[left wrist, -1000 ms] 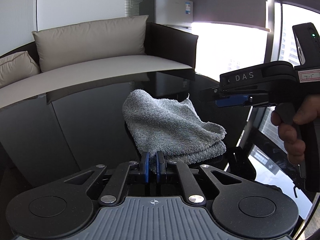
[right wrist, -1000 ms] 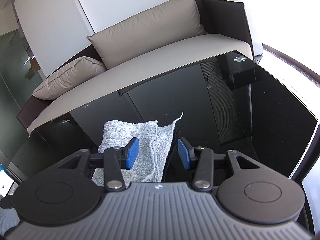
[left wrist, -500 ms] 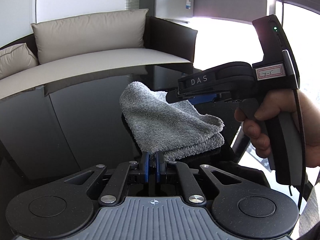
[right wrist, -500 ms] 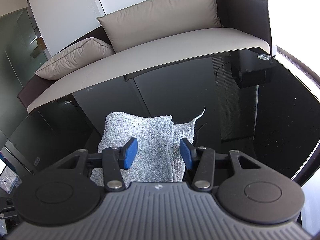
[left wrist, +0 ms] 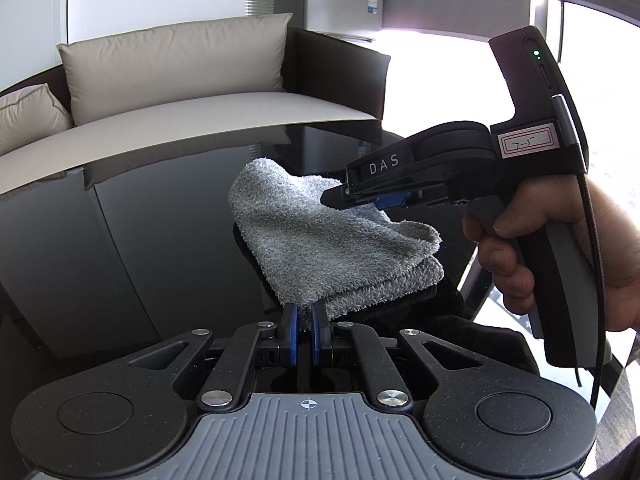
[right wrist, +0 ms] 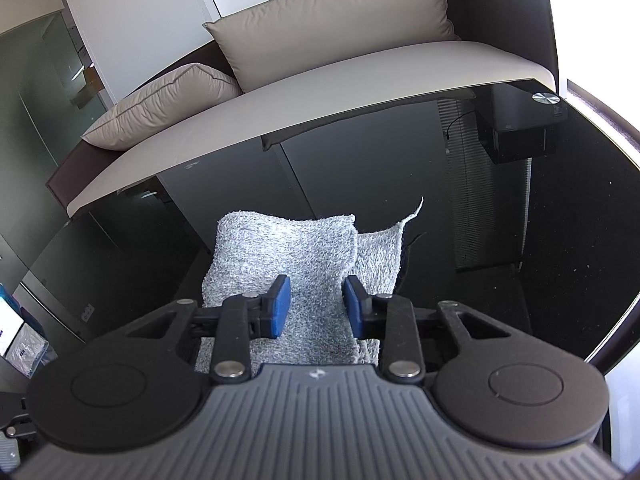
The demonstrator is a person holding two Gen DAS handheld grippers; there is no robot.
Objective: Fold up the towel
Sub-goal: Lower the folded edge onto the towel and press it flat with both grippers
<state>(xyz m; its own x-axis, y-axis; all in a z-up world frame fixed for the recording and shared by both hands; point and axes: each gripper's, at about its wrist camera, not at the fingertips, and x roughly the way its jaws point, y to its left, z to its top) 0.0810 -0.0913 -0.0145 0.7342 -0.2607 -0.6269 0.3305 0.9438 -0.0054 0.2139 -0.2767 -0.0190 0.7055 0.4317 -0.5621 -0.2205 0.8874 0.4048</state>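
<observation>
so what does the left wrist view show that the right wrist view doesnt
Only the left wrist view shows the left gripper shut on the towel's near corner, the person's right hand on the other tool's handle, and a fridge behind the sofa.

Only the right wrist view shows the right gripper open above the cloth, a loose corner poking out at the far right, and a second, smaller cushion.

Both show the grey towel folded on the black glass table, and the sofa beyond.

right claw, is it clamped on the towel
No, the right claw is open, its blue pads apart above the grey towel.
</observation>
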